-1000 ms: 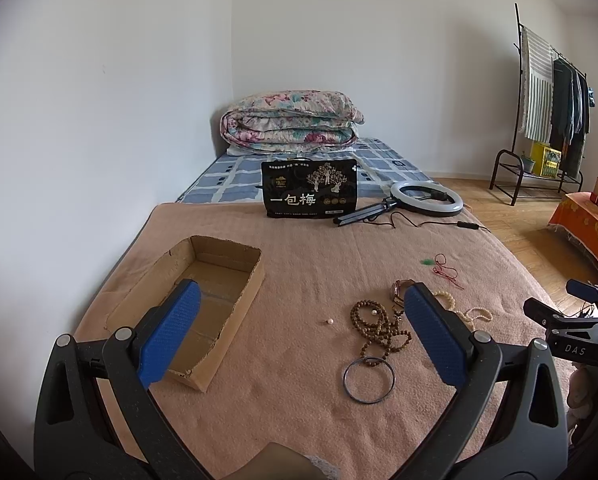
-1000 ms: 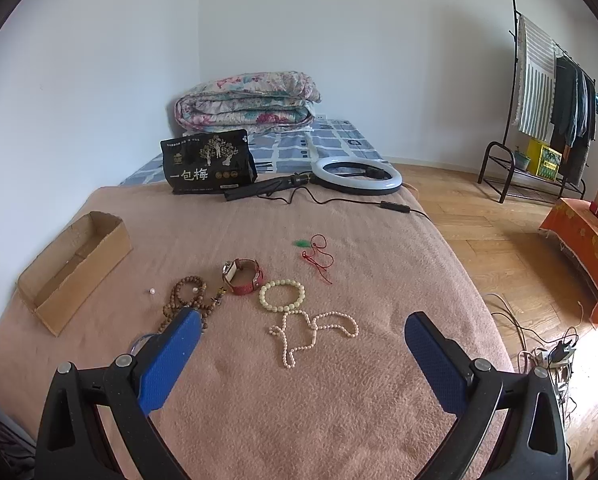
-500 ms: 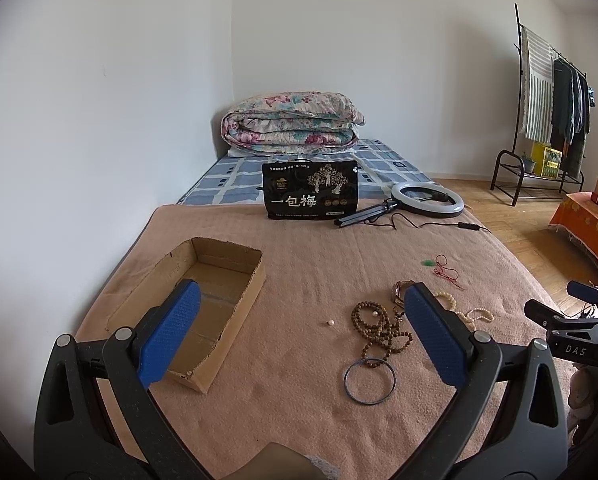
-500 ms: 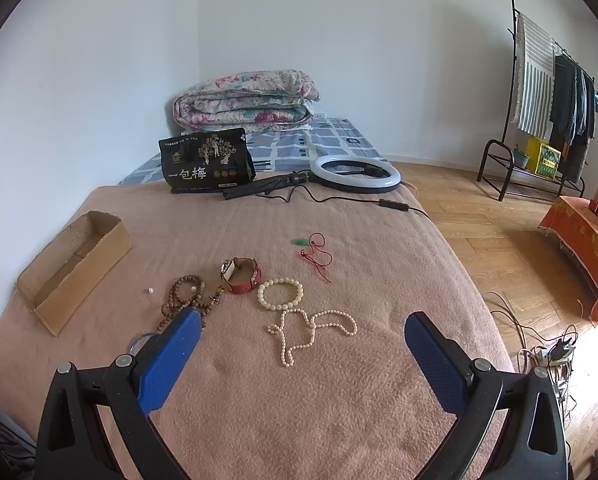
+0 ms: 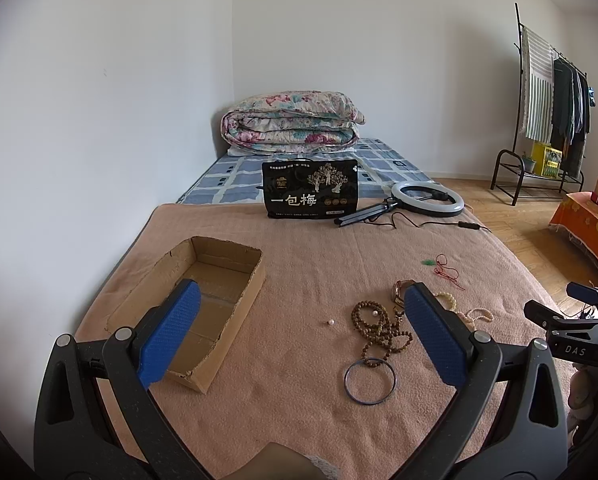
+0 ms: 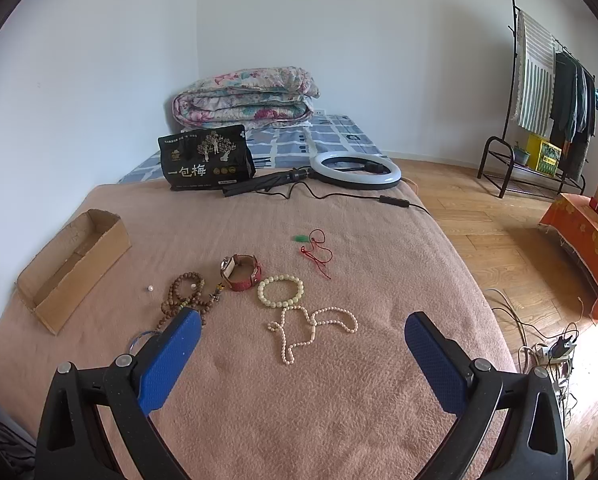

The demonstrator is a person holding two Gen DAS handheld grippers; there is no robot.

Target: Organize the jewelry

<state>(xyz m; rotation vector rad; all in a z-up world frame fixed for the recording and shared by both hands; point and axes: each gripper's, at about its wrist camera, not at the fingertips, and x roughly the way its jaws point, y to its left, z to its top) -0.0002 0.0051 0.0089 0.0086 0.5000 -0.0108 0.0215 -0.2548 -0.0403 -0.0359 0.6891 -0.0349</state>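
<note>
Jewelry lies on a pink blanket (image 6: 339, 400): a brown bead strand (image 6: 185, 294), a red-strap watch (image 6: 241, 272), a pale bead bracelet (image 6: 281, 290), a pearl necklace (image 6: 311, 330), a red cord with a green pendant (image 6: 315, 250), a dark bangle (image 5: 369, 381) and a loose pearl (image 5: 331, 322). An empty cardboard box (image 5: 203, 300) sits at the left. My left gripper (image 5: 299, 332) is open above the blanket between box and beads. My right gripper (image 6: 301, 356) is open, hovering near the pearl necklace.
A black snack bag (image 5: 311, 190), a ring light with tripod and cable (image 5: 427, 198) and a folded quilt (image 5: 291, 124) lie at the bed's far end. A wall runs along the left. A clothes rack (image 6: 547, 92) and wooden floor are at the right.
Both grippers have shifted very slightly; the scene looks almost the same. Both stay open and empty.
</note>
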